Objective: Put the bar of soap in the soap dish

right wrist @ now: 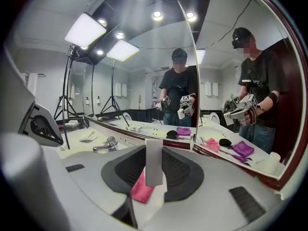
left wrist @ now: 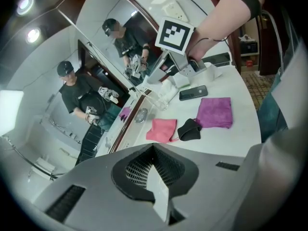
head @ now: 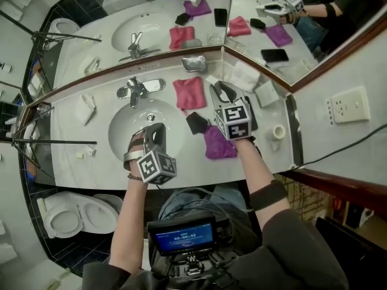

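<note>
Soap: the bar of soap (right wrist: 154,170) is a white bar standing up between the right jaws. I think it is the soap, but only its thin side shows.
Right jaws: the right gripper (right wrist: 154,150) has its jaws partly closed, squeezing the bar of soap from both sides.
Dish: the shiny soap dish (head: 193,63) sits by the mirror (head: 181,17). It is in front of the right jaws and a bit to their left, and it does not touch them.
Pink cloth: the pink cloth (head: 189,93) lies flat on the counter (head: 109,168), just below the right jaws and beside the soap dish.
Black cloth: the black cloth (head: 196,123) lies behind the right jaws, touching the purple cloth (head: 217,142).
Left jaws: the left gripper (left wrist: 155,177) has its jaws closed tight, with nothing held that I can see.
Sink: the sink (head: 121,132) is under the left jaws, and the tap (head: 138,89) is in front of them.
Phone: a dark phone (left wrist: 193,92) lies far in front of the left jaws, past the cloths.
</note>
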The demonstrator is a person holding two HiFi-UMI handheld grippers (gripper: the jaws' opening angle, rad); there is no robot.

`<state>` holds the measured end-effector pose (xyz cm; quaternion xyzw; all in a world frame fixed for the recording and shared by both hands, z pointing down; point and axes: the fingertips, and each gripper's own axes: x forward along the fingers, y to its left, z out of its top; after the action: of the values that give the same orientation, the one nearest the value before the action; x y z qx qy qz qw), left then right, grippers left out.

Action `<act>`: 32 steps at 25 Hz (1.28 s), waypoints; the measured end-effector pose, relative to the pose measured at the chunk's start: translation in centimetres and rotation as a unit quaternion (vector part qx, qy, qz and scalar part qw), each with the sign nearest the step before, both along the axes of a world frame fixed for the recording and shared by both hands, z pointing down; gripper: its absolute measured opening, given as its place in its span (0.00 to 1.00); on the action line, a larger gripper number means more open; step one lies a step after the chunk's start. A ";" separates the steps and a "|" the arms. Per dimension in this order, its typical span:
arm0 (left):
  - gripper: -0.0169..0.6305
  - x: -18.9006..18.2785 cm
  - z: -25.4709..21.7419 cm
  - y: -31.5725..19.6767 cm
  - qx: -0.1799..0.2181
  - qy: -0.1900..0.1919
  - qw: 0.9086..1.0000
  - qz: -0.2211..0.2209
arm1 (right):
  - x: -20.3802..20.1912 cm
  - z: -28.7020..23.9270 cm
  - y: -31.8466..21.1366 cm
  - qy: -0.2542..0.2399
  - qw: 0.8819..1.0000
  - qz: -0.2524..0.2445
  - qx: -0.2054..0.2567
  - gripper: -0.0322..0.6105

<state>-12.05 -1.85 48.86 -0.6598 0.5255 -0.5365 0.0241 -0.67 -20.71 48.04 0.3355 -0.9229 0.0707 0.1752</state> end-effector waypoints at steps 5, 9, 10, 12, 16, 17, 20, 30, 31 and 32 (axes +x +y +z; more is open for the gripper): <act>0.03 0.1 0.2 -0.2 -0.004 -0.014 0.999 0.031 | 2.4 5.3 1.2 0.016 0.999 0.034 -0.035 0.25; 0.03 0.0 0.6 0.1 -0.006 -0.024 0.999 0.046 | 3.4 9.2 2.2 0.027 0.997 0.051 -0.057 0.25; 0.03 0.0 0.8 0.1 -0.006 -0.024 0.998 0.049 | 3.6 9.9 2.4 0.029 0.996 0.055 -0.061 0.26; 0.03 0.1 1.2 0.1 -0.008 -0.023 0.998 0.055 | 3.7 11.2 2.8 0.033 0.995 0.062 -0.074 0.26; 0.03 0.2 1.5 0.4 -0.010 -0.022 0.998 0.062 | 4.7 14.8 3.3 0.052 0.991 0.079 -0.091 0.26; 0.03 0.1 1.5 0.5 -0.011 -0.023 0.998 0.062 | 4.8 15.5 3.4 0.055 0.990 0.083 -0.097 0.26; 0.03 -0.2 1.4 0.9 -0.011 -0.023 0.998 0.061 | 5.3 17.1 3.7 0.067 0.987 0.091 -0.110 0.26; 0.03 -1.2 1.5 1.6 -0.012 -0.023 0.999 0.046 | 4.8 16.9 3.7 0.093 0.986 0.104 -0.093 0.29; 0.03 -1.3 1.5 1.6 -0.012 -0.023 0.999 0.045 | 4.8 16.8 3.6 0.093 0.986 0.103 -0.091 0.30; 0.03 -1.3 1.5 1.6 -0.012 -0.023 0.999 0.045 | 4.8 16.7 3.5 0.093 0.986 0.102 -0.090 0.30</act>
<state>-13.31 -0.22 50.37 -0.6704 0.4881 -0.5564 0.0522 4.08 -17.17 64.70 0.4156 -0.8536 0.1393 0.2813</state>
